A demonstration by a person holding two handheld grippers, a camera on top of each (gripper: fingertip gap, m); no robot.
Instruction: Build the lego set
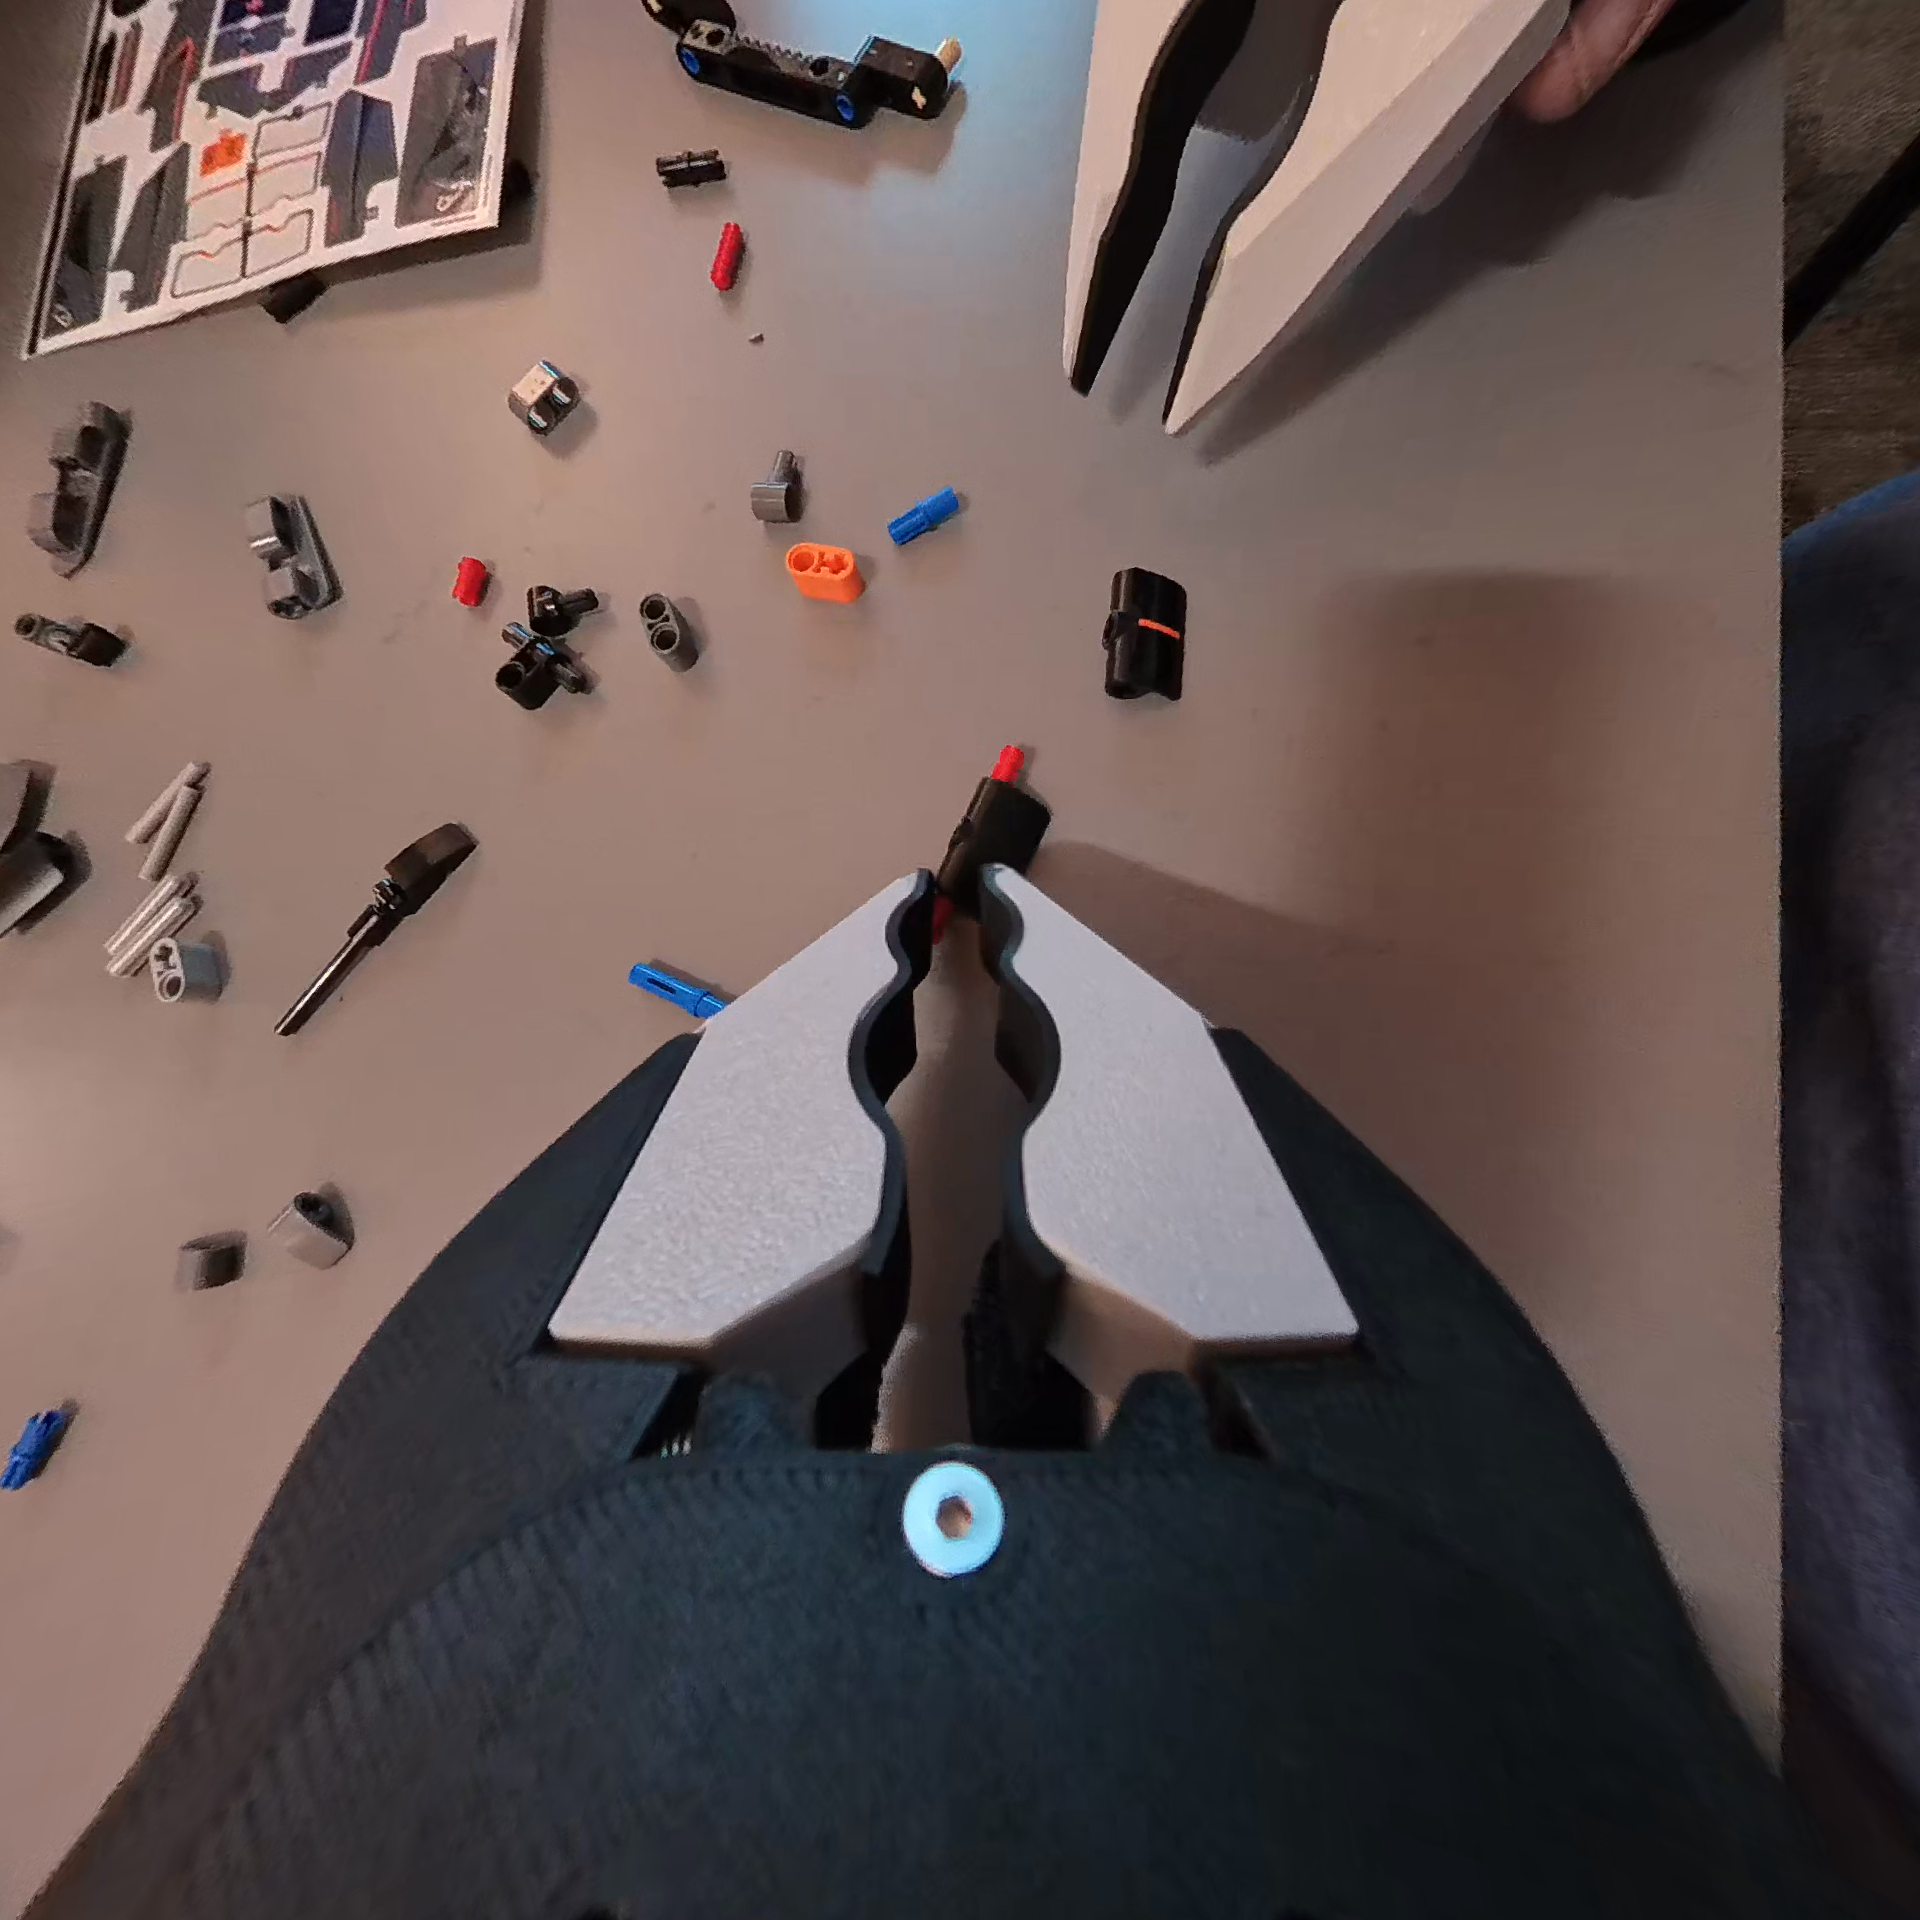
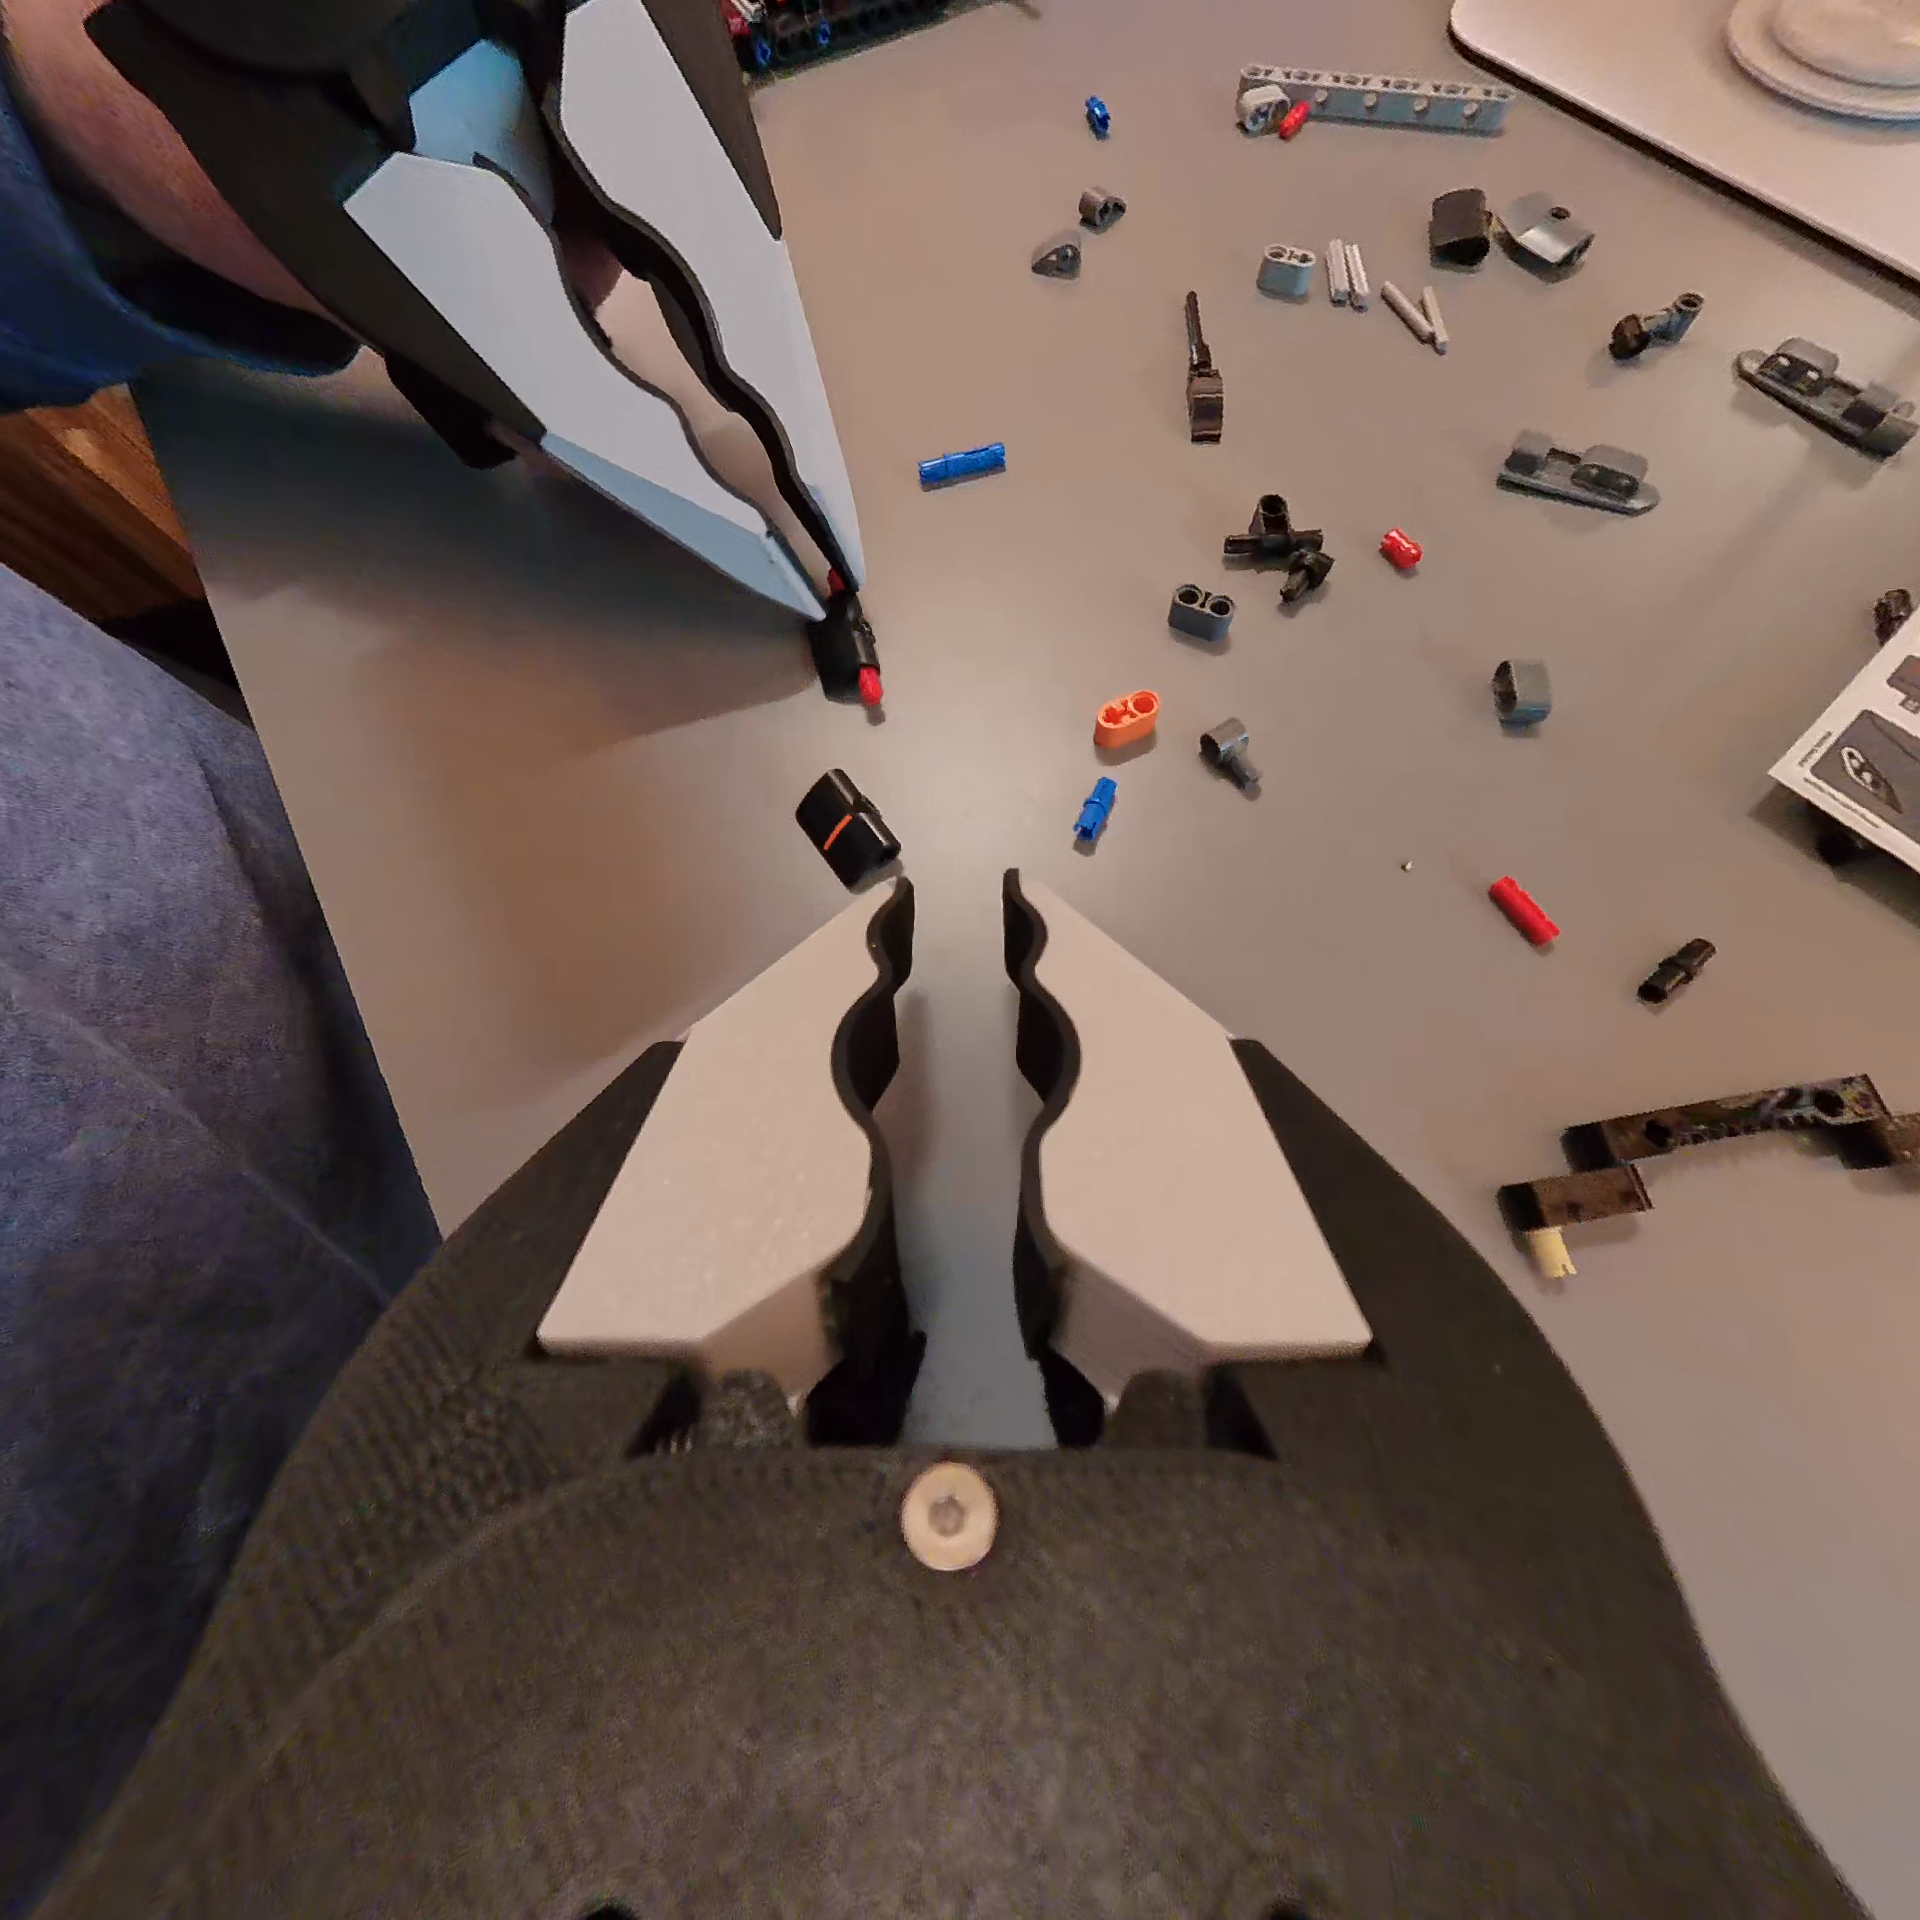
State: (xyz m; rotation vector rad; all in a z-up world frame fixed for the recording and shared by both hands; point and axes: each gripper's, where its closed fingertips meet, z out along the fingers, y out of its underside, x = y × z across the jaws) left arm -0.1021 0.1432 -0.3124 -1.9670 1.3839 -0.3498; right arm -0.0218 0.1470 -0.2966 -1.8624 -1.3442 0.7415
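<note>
Littering grey table (image 1: 1455,935): loose Lego pieces (image 1: 540,644)

Your left gripper (image 1: 956,883) hides the near end of the black connector with the red pin (image 1: 995,816), so the contact between pads and piece cannot be told; a blue pin (image 1: 675,985) disappears under the gripper's left finger; at the left edge of the left wrist view, dark grey pieces (image 1: 26,847) are cut off; in the right wrist view, the black beam assembly (image 2: 1725,1148) is blurred and cut by the right edge; the sticker sheet (image 2: 1860,764) is cropped there too; the pale tray (image 2: 1621,83) at far right runs out of frame.
</note>
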